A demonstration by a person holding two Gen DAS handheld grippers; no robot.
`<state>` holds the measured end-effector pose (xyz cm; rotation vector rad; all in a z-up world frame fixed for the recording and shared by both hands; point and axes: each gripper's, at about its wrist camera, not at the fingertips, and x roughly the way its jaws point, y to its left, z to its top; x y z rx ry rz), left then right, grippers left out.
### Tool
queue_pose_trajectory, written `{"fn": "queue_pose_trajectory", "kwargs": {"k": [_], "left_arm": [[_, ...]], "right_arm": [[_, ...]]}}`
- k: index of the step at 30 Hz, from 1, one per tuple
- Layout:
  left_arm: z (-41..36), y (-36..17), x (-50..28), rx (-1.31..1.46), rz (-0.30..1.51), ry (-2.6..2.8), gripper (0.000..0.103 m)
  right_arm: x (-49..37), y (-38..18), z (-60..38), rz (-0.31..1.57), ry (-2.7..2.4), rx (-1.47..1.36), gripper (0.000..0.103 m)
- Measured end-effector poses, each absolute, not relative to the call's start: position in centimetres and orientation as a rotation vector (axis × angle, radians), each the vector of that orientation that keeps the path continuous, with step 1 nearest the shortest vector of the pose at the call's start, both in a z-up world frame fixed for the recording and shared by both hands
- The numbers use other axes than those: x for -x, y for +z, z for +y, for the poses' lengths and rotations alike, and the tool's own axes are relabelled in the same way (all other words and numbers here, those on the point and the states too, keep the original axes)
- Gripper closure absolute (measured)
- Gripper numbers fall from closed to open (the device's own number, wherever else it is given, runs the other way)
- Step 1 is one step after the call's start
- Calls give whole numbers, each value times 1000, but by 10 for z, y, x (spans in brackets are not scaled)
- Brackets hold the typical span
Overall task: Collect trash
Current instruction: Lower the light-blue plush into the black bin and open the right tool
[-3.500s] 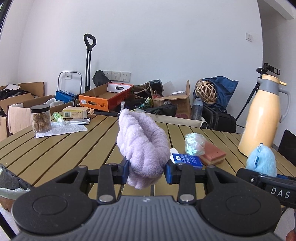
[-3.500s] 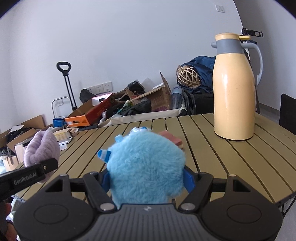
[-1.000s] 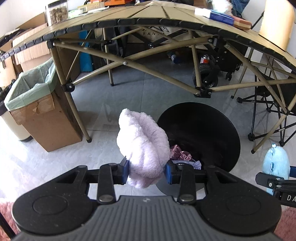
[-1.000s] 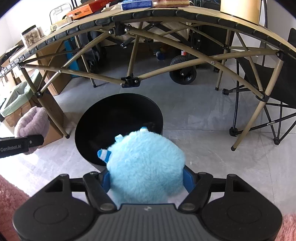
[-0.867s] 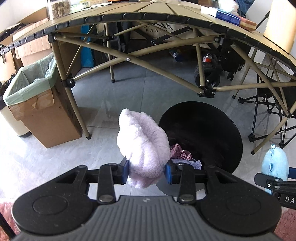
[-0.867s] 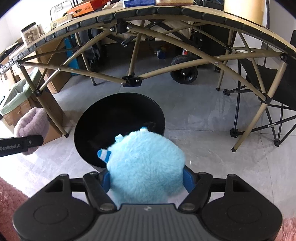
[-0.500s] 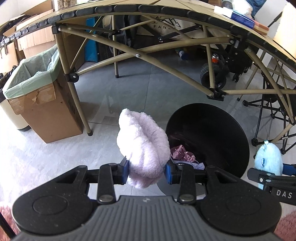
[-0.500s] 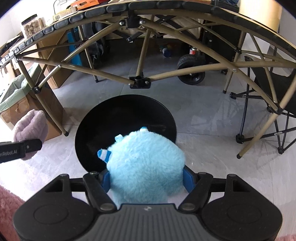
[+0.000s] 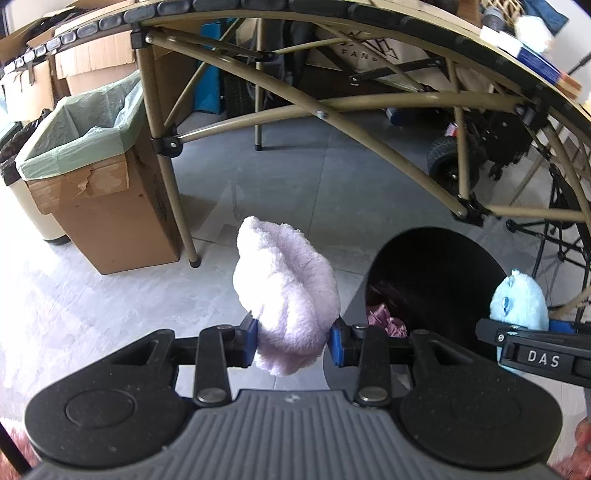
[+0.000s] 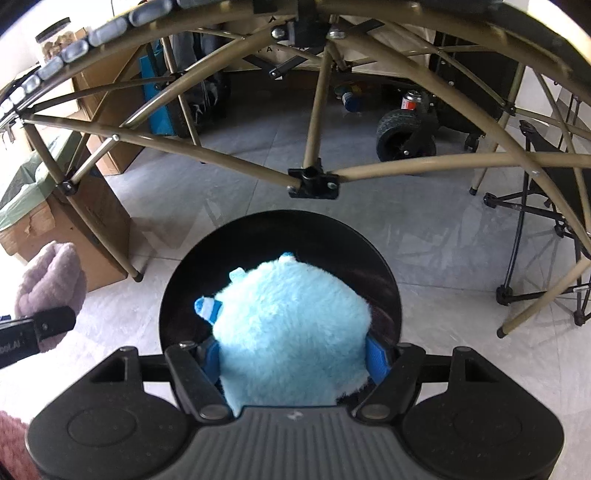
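Our right gripper point(image 10: 293, 356) is clenched on the blue plush point(image 10: 291, 328), and the black bin point(image 10: 384, 266) now sits directly beneath it — a second ago the bin lay further ahead. Our left gripper point(image 9: 293, 341) grips the lilac plush point(image 9: 286, 295) left of the bin, over the floor point(image 9: 110, 295). We judge the right release near — the left must shift across. The table point(image 9: 332, 22) arches beyond.
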<state>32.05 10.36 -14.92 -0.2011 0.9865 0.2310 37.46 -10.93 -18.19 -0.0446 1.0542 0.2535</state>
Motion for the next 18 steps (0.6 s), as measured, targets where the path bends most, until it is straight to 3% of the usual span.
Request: {"fn": "queue_pose_trajectory", "kwargs": {"k": [18], "left_arm": [[114,-162,-357,195,997,285,66]], "right_arm": [[-417,-218,-84,1161,243,22,31]]}}
